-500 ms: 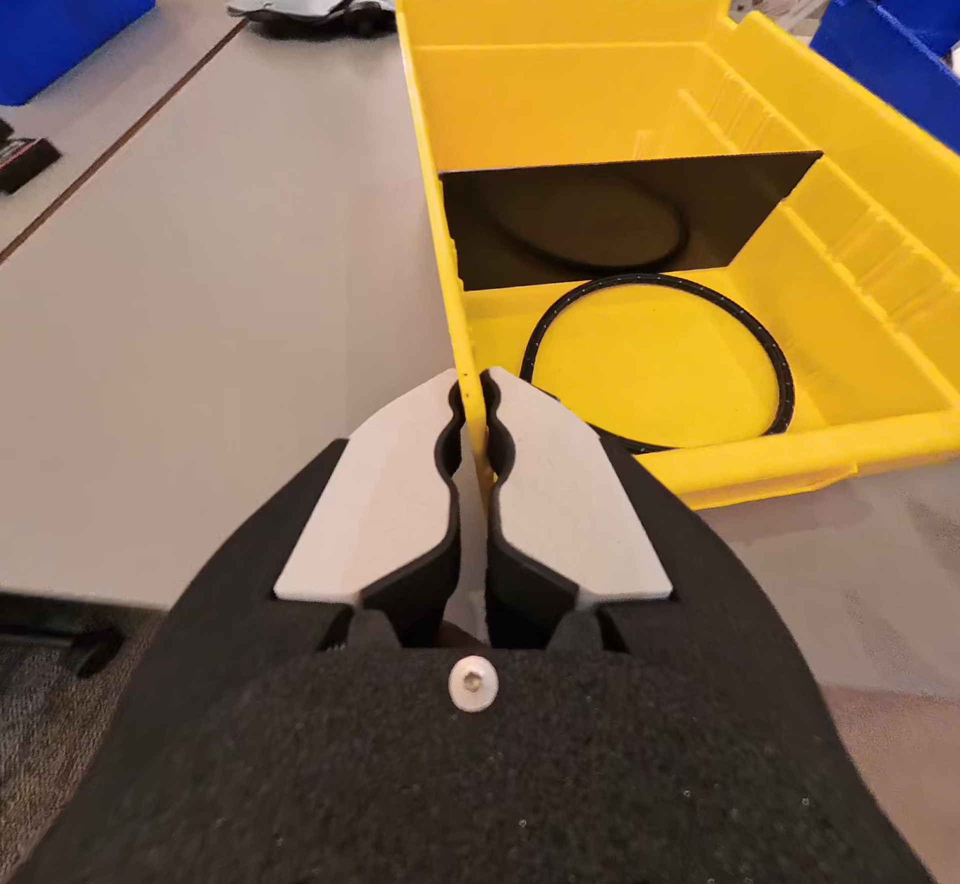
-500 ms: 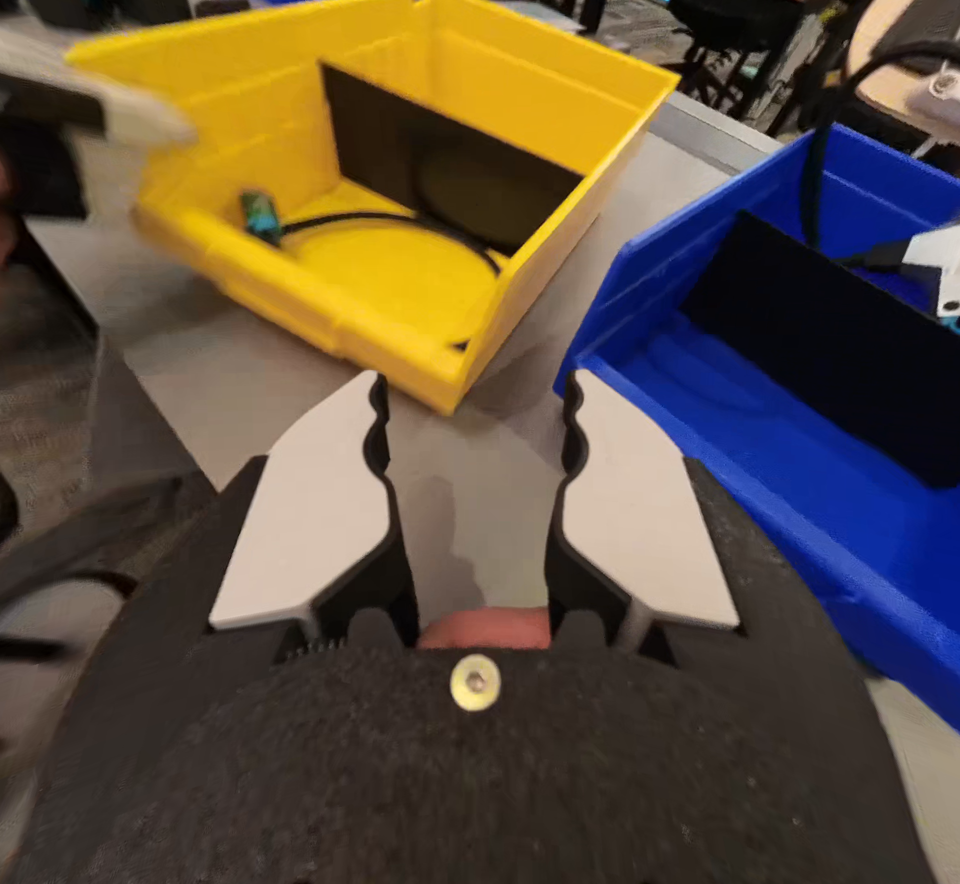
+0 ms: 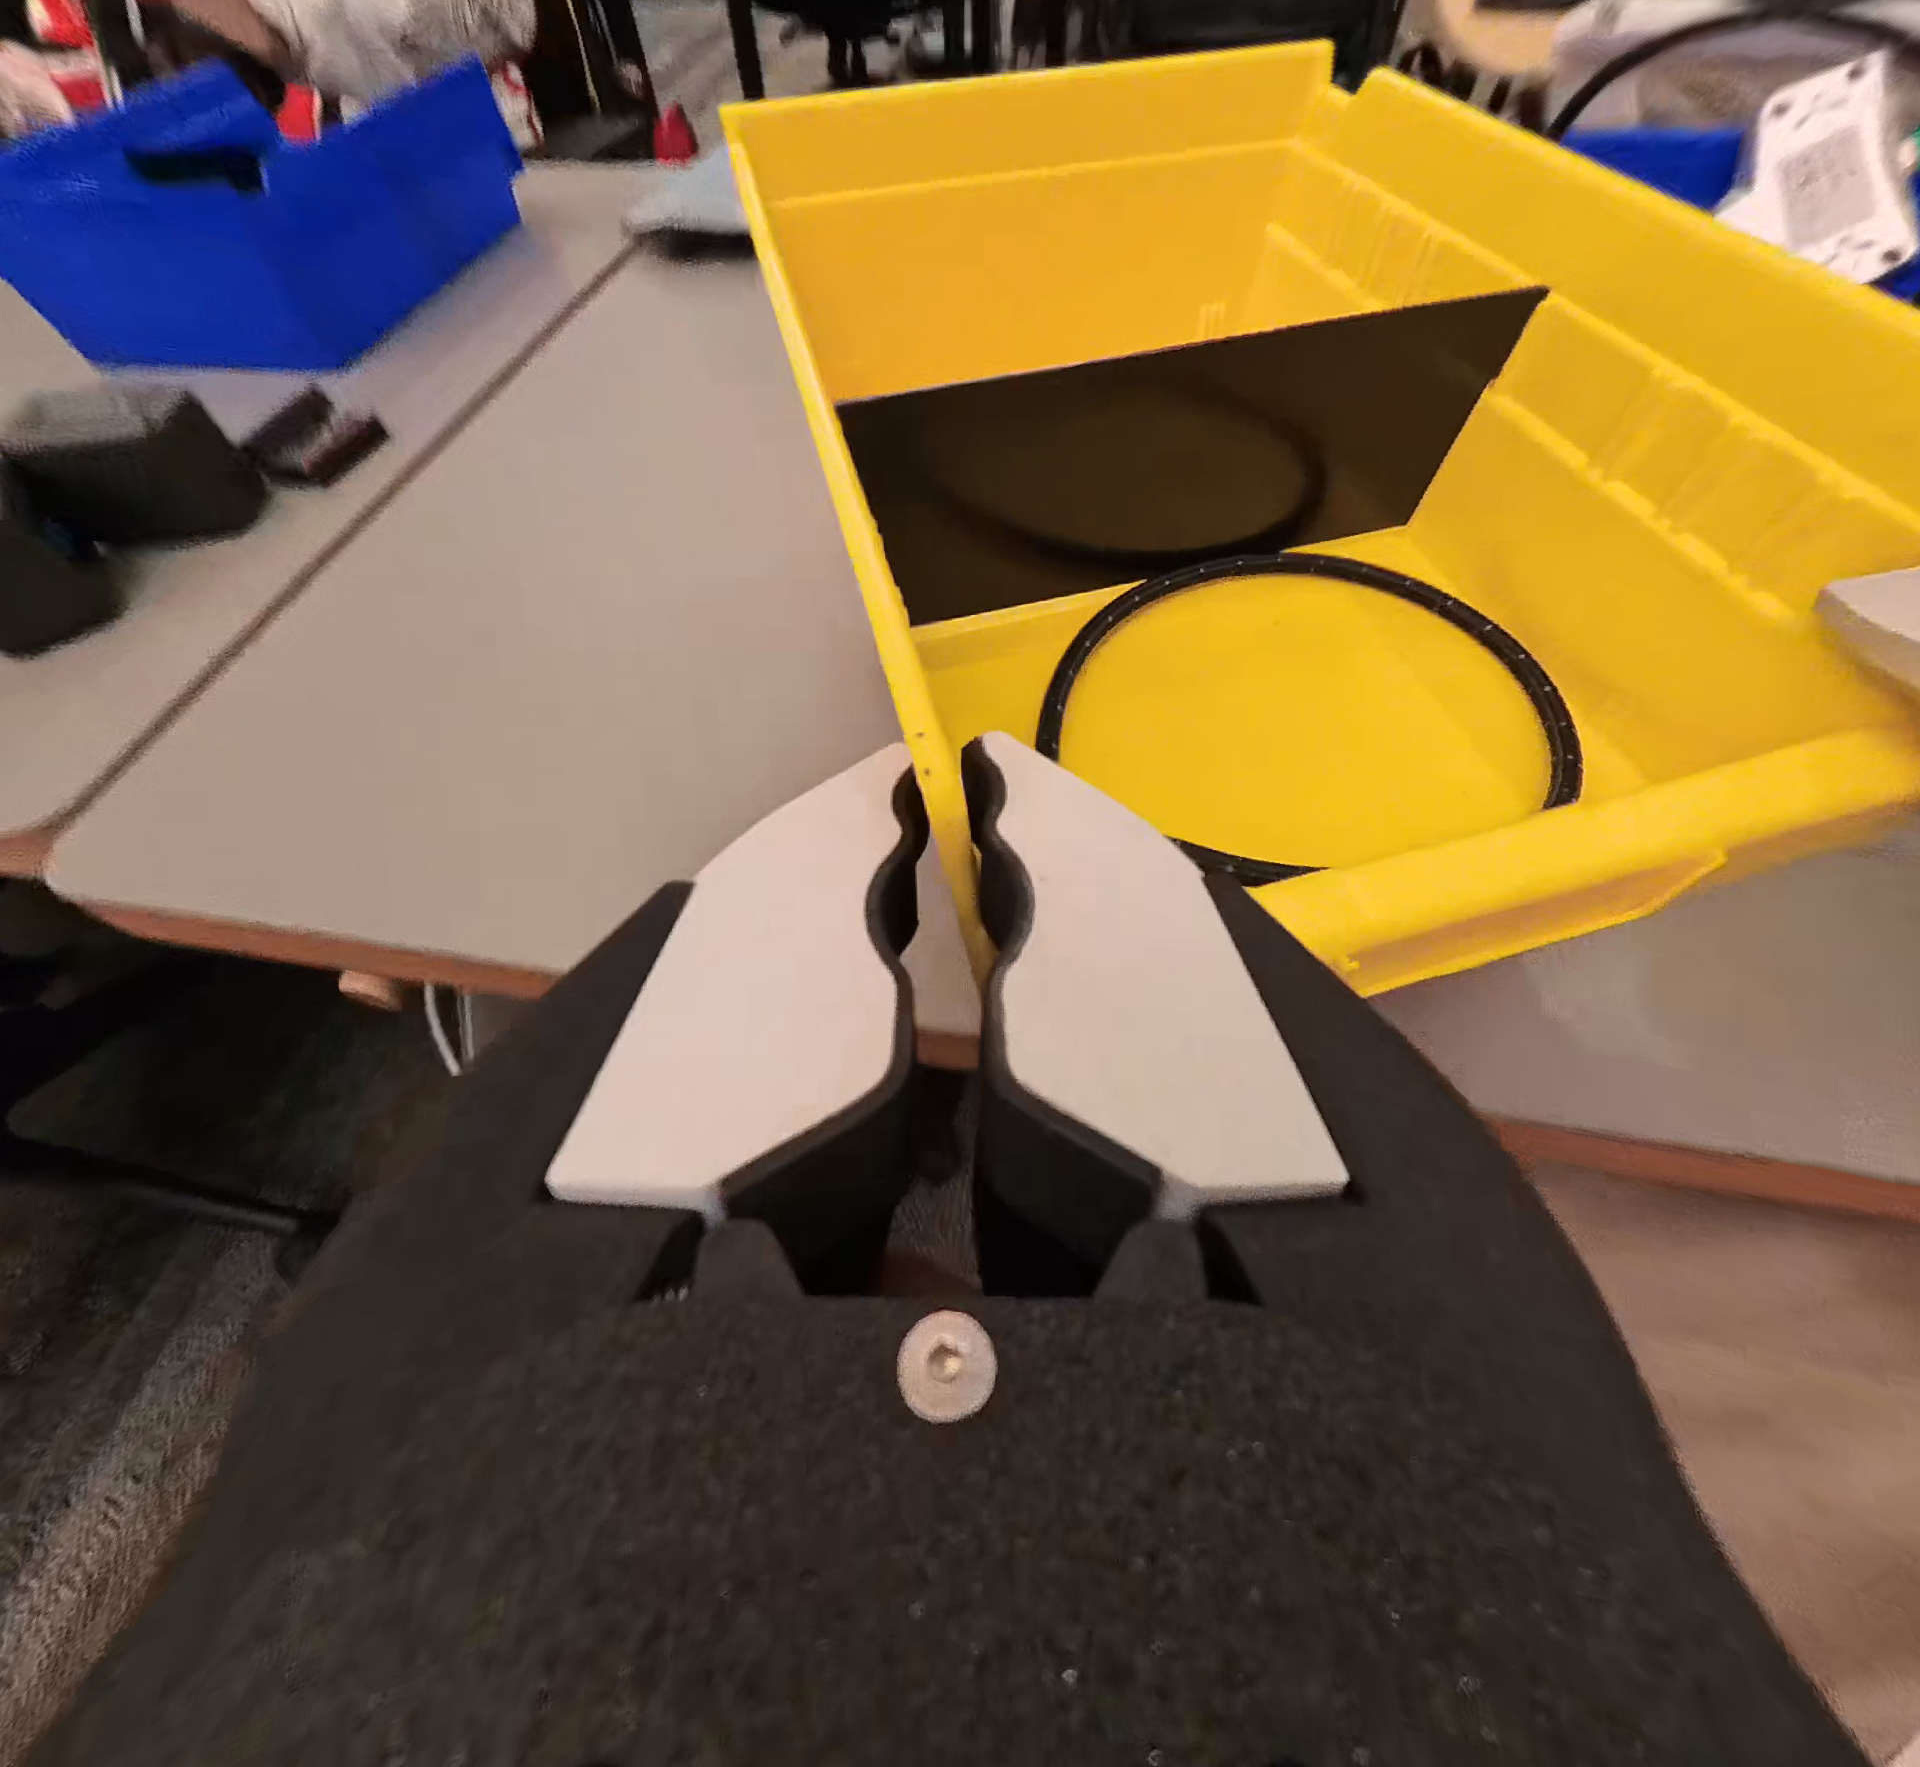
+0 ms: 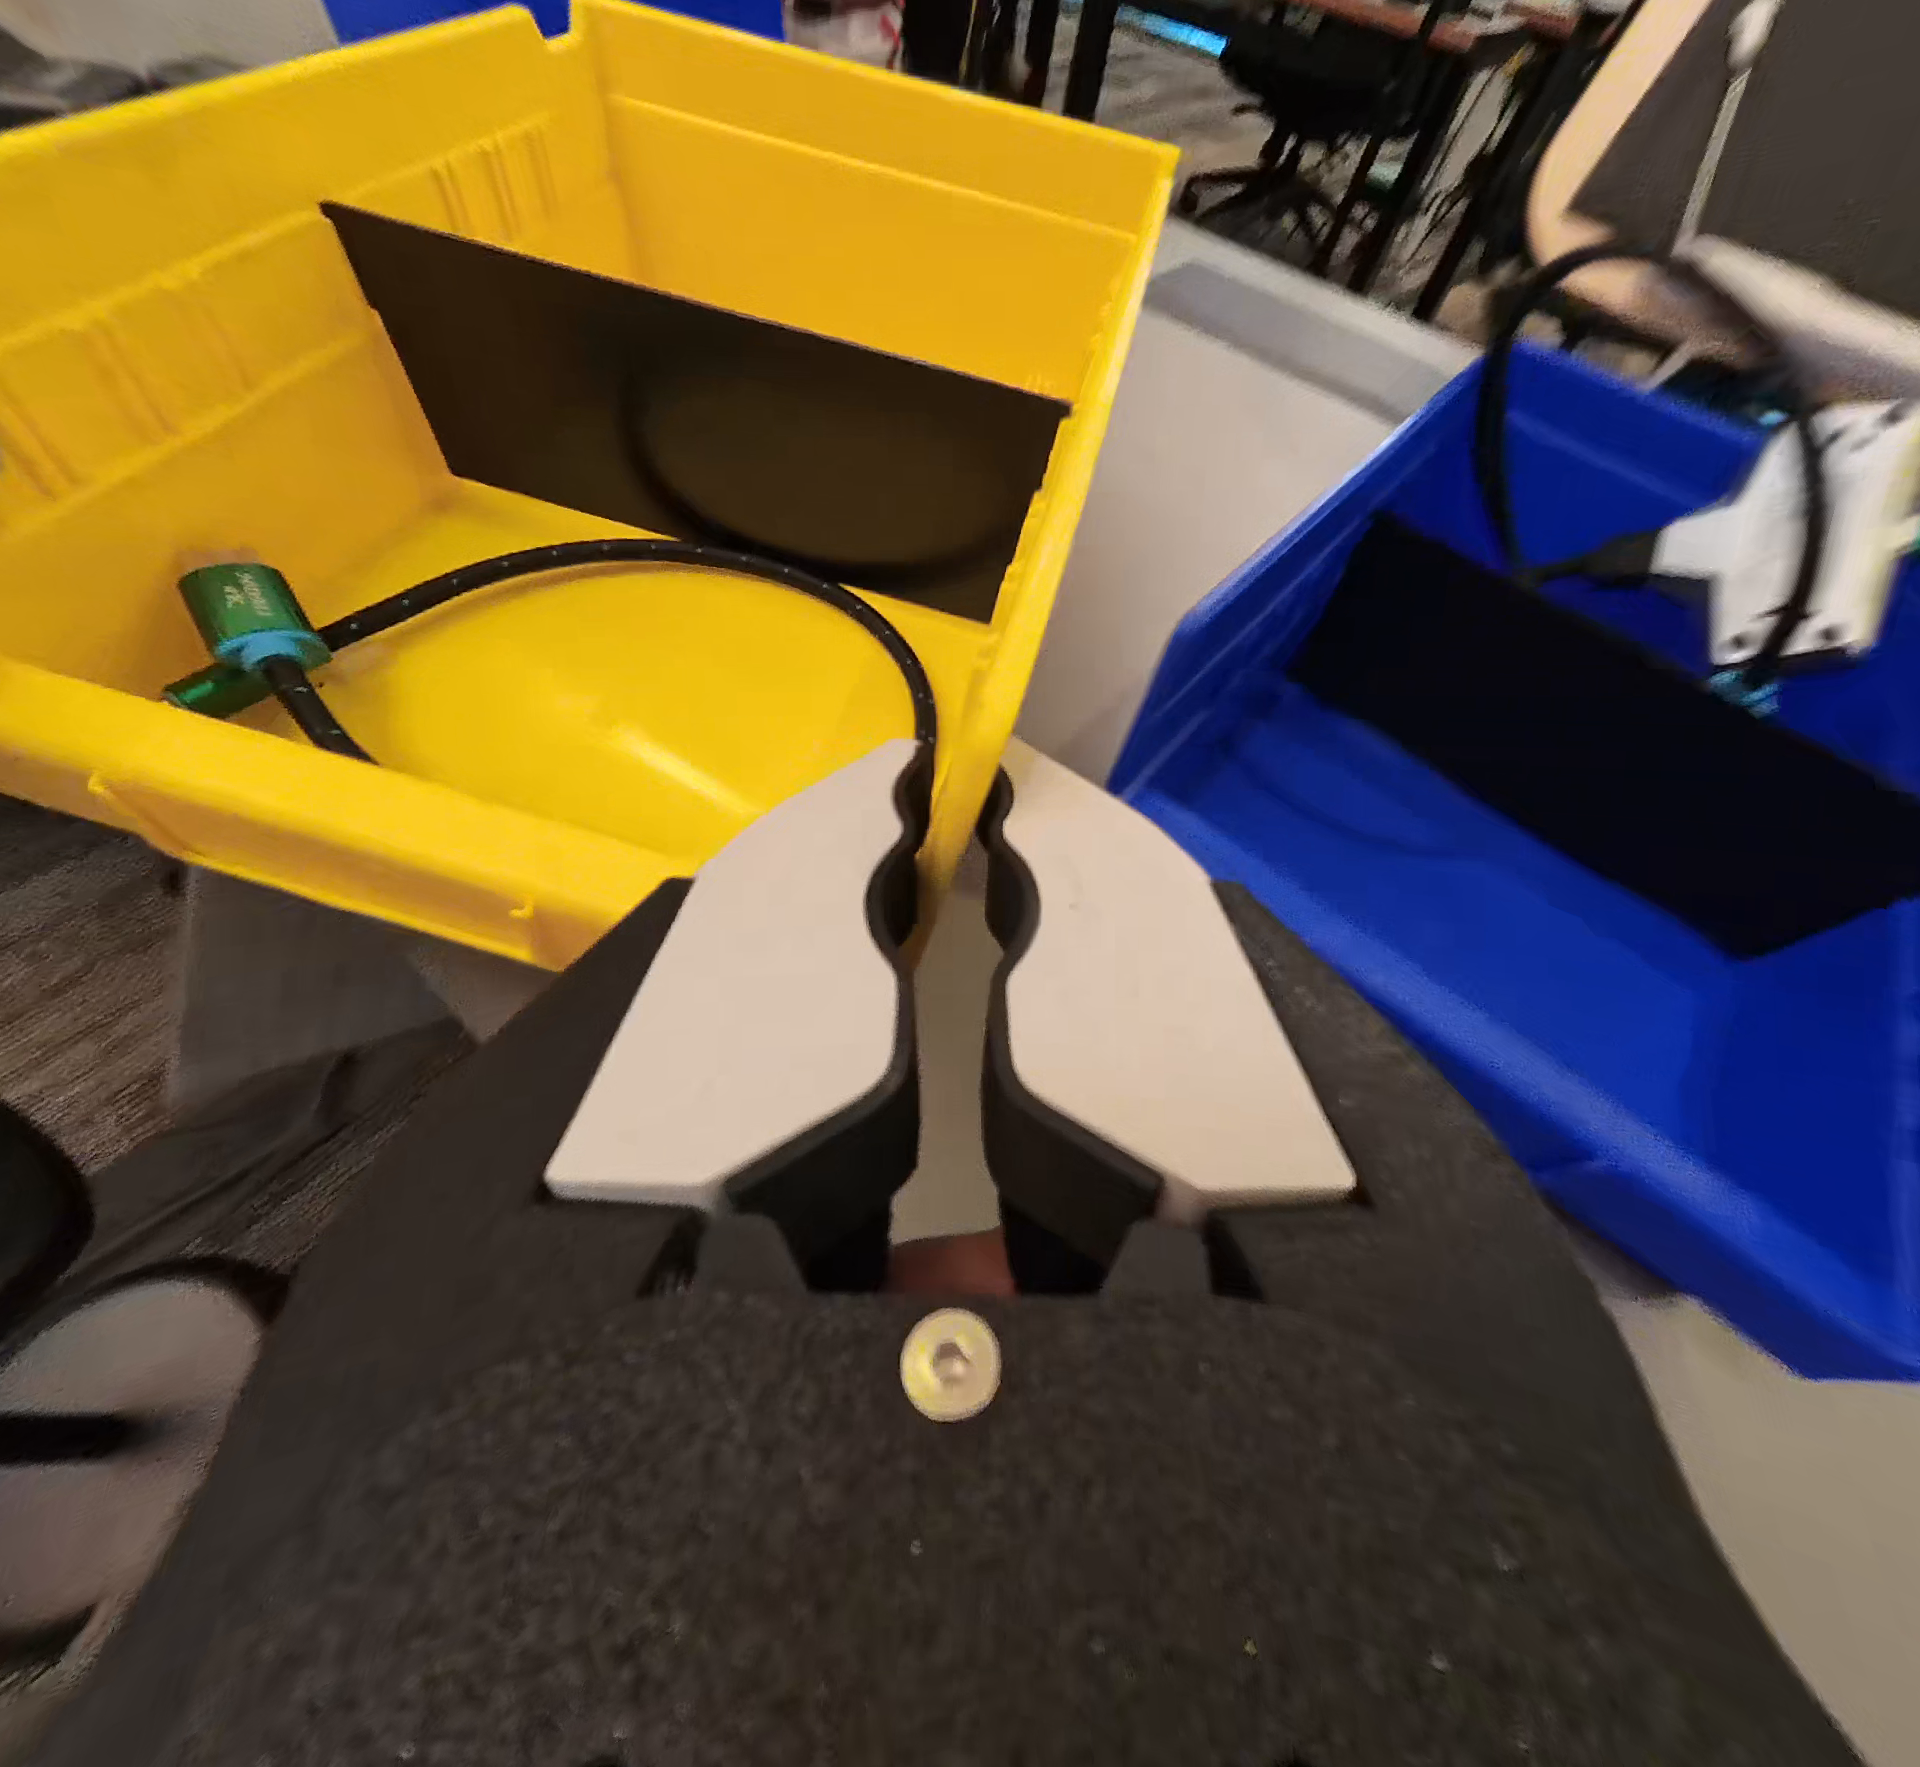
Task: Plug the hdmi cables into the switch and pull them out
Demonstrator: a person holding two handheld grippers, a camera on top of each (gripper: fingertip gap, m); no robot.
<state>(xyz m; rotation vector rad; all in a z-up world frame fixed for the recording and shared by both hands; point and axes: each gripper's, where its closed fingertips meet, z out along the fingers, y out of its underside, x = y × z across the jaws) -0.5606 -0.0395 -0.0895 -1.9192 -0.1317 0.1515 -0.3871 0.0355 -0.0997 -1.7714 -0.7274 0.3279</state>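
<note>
The yellow bin (image 3: 1039, 117) is taken as the landmark. The left gripper (image 3: 943, 761) is clamped on the bin's left side wall near the front corner, the thin wall being pinched between its two fingers. The right gripper (image 4: 956, 772) is clamped likewise on the bin's right side wall near the front corner. Inside the bin, in the front compartment before the black divider (image 4: 727, 429), a black braided hdmi cable (image 4: 727, 564) is coiled on the floor; its green plug (image 4: 249, 611) lies in the front left corner, against the front wall. To the right of the bin, a blue bin (image 4: 1558, 1042) is seen on the same grey table (image 3: 468, 678). Over its far end a white switch (image 4: 1797, 554) with black cables attached is seen, though blurred.
</note>
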